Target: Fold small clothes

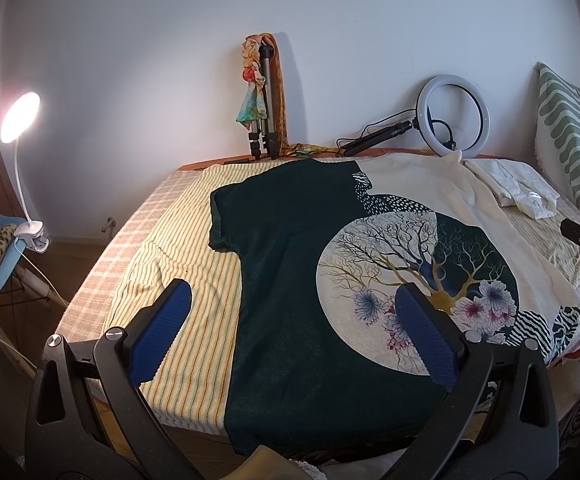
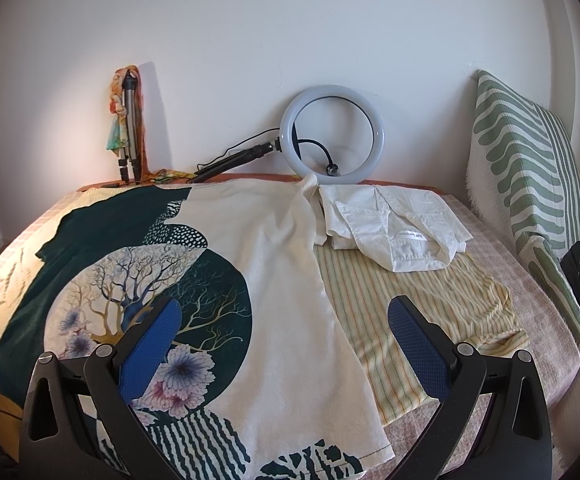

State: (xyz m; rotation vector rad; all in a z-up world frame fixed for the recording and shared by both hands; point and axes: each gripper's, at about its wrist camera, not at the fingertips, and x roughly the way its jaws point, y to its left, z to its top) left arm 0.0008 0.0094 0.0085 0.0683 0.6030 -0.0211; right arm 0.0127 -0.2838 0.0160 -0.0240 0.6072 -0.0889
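Now both jaws released above printed shirt (image 1: 329, 280), left gripper (image 1: 293, 328), right gripper (image 2: 284, 340).

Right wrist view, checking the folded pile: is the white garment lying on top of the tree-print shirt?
No, the white garment lies beside the tree-print shirt, on the striped towel.

Open air above the bed; clutter only along the back and right.

Both my grippers hang with jaws apart above the near edge, nothing between their fingers. The T-shirt (image 1: 329, 280) lies flat and low. At the wall stand a ring light (image 2: 331, 136) and a folded tripod (image 1: 264, 96); the white folded garment (image 2: 393, 224) sits just before the ring. A striped pillow (image 2: 529, 184) walls the right, a clip lamp (image 1: 20, 120) the left.
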